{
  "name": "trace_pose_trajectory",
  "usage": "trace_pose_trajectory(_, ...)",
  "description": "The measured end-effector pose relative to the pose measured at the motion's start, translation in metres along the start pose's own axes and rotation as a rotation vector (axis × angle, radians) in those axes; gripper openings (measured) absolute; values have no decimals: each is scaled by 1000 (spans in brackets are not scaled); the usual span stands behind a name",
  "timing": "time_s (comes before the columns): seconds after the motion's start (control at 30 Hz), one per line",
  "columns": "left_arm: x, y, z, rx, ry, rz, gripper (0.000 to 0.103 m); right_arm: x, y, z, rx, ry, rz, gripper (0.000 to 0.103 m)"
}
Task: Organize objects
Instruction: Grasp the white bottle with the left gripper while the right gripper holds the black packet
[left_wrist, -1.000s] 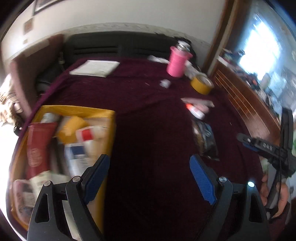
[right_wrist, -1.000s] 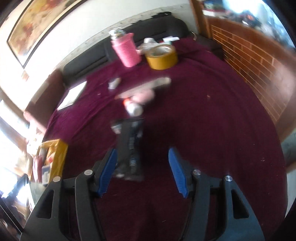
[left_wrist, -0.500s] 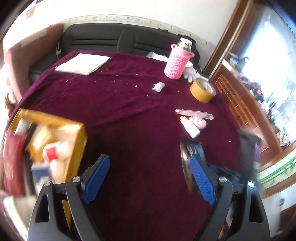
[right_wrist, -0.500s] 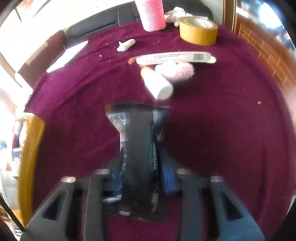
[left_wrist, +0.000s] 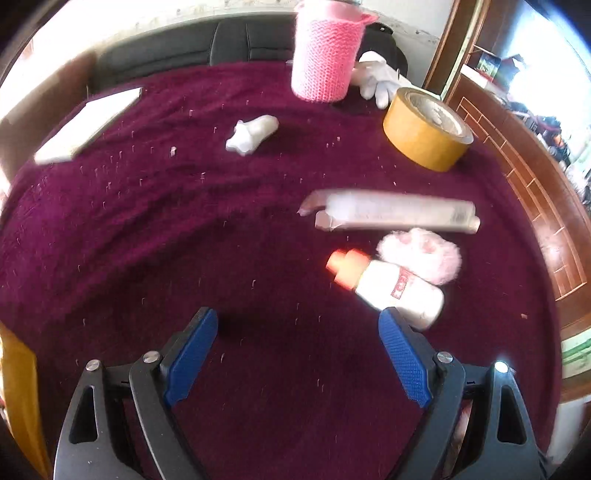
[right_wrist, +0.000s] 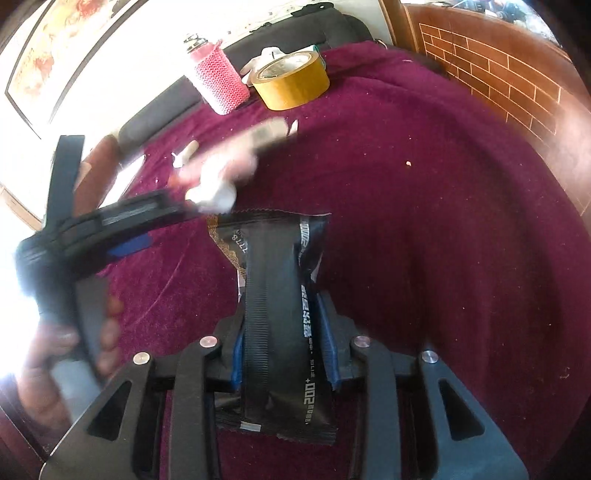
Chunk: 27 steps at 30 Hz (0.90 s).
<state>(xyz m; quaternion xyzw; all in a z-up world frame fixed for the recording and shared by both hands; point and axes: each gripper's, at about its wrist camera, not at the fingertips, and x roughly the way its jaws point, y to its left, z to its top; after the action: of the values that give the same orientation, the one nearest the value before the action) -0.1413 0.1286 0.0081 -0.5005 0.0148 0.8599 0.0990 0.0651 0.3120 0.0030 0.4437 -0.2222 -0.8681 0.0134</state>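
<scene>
My right gripper (right_wrist: 284, 332) has both blue pads on a black snack packet (right_wrist: 280, 295) and holds it lengthwise, lifted above the maroon cloth (right_wrist: 424, 221); its jaws are opening slightly. My left gripper (left_wrist: 297, 317) is open and empty, low over the cloth. A white bottle with an orange cap (left_wrist: 399, 291) lies just beyond its right finger, touching a pink fluffy puff (left_wrist: 424, 251). A long pale tube package (left_wrist: 395, 214) lies behind them. In the right wrist view the left gripper (right_wrist: 129, 247) shows at the left, held by a hand (right_wrist: 66, 350).
At the back stand a yellow tape roll (left_wrist: 424, 133), a bottle in a pink knitted sleeve (left_wrist: 323, 55), a white glove (left_wrist: 380, 77) and a small white item (left_wrist: 251, 134). A white pad (left_wrist: 88, 125) lies far left. A yellow box edge (left_wrist: 18, 406) shows at the lower left.
The left gripper swung right, away from the yellow box, and dropped toward the white bottle. The right gripper shut on the black packet and raised it off the cloth.
</scene>
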Motion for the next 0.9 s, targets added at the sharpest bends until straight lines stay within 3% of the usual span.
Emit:
trace_pose_trajectory(0.1, 6, -15, 0, 59, -24, 52, 84, -2, -4, 0, 6, 2, 5, 31)
trace_pose_trajectory(0.27, -7, -15, 3, -35, -86, -54, 86, -4, -5, -2, 32, 4, 24, 31)
trace_pose_trajectory(0.43, 3, -41, 16, 55, -123, 53, 86, 2, -5, 3, 60, 3, 46, 31)
trace_pose_trajectory(0.6, 21, -54, 23, 24, -75, 0, 85, 4, -6, 5, 74, -3, 53, 31)
trace_pose_trajectory(0.77, 9, -83, 21, 144, -166, 0, 85, 4, -8, 5, 82, -5, 60, 31)
trace_pose_trajectory(0.9, -3, -96, 24, 112, -187, -86, 86, 4, -10, 6, 92, -5, 69, 31)
